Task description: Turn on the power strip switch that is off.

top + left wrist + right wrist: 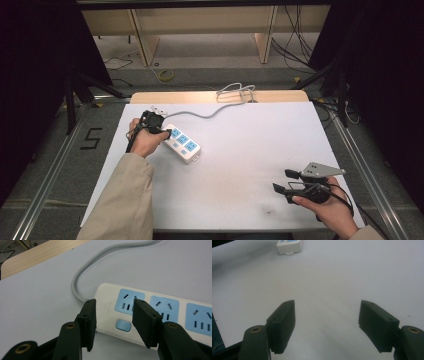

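High view: the white rectangular power strip with blue sockets (182, 143) lies diagonally on the white bench (250, 150), left of centre, grey cord (200, 114) running to the far edge. The left claw (162, 131) hangs over its cord end, jaws apart. The right claw (283, 181) sits well apart near the front-right edge, jaws wide, bare surface between.
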The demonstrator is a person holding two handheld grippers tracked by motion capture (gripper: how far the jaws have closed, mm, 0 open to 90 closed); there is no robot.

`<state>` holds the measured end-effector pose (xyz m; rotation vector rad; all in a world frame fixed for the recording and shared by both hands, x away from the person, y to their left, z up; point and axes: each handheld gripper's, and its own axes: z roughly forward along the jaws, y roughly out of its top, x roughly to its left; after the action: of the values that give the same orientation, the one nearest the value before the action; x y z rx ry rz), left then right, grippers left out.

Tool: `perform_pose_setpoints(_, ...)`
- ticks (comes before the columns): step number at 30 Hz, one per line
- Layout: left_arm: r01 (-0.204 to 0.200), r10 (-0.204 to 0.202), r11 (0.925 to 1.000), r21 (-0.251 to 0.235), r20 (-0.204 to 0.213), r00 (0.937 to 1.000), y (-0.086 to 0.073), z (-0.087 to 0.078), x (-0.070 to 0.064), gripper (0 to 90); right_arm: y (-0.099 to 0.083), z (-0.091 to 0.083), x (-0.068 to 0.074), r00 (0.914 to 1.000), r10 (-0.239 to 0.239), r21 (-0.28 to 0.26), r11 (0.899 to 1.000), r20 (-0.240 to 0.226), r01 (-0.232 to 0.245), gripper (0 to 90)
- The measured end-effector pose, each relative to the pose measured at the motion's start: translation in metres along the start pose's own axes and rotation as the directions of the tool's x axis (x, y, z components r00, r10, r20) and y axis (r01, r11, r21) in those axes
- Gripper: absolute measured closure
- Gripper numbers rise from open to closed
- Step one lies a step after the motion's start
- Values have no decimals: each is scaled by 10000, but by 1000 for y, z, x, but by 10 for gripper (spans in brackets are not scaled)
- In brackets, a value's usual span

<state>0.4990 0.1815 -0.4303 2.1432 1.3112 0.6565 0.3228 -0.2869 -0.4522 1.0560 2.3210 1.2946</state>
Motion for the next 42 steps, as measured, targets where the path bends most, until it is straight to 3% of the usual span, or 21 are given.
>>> perform_pose_setpoints(6, 147, -144, 9998, -157, 183, 9997, 1, -10, -5, 422, 0, 0, 0, 10000, 15, -14, 10000, 4, -15, 301)
perform_pose_setpoints(8, -8, 19, 9992, -391, 279, 9996, 1, -12, -7, 396, 0, 0, 0, 10000, 17, -14, 10000, 2, -17, 301)
perform_pose_setpoints(10, 91, -61, 9976, -686, 447, 9990, 0, -14, -10, 369, 0, 0, 0, 10000, 13, -11, 10000, 12, -13, 301)
perform_pose_setpoints(14, 29, 24, 9962, -874, 599, 9982, -2, -17, -14, 327, 0, 0, 0, 10000, 15, -13, 10000, 11, -15, 301)
perform_pose_setpoints(17, 122, -22, 9943, -1057, 946, 9955, -3, -20, -16, 298, 0, 0, 0, 10000, 6, 1, 10000, 0, -6, 301)
perform_pose_setpoints(26, 156, 58, 9875, -1572, 1348, 9909, -8, -30, -25, 267, 0, 1, 0, 10000, -8, 4, 10000, 17, 8, 301)
perform_pose_setpoints(33, -159, 413, 9875, -1568, 1598, 9863, -11, -37, -35, 278, 0, 1, 0, 10000, -23, 50, 10000, -10, 23, 301)
perform_pose_setpoints(42, -255, 613, 9815, -1895, 1852, 9808, -16, -49, -38, 246, 0, 2, 0, 10000, -56, 68, 10000, -10, 56, 301)
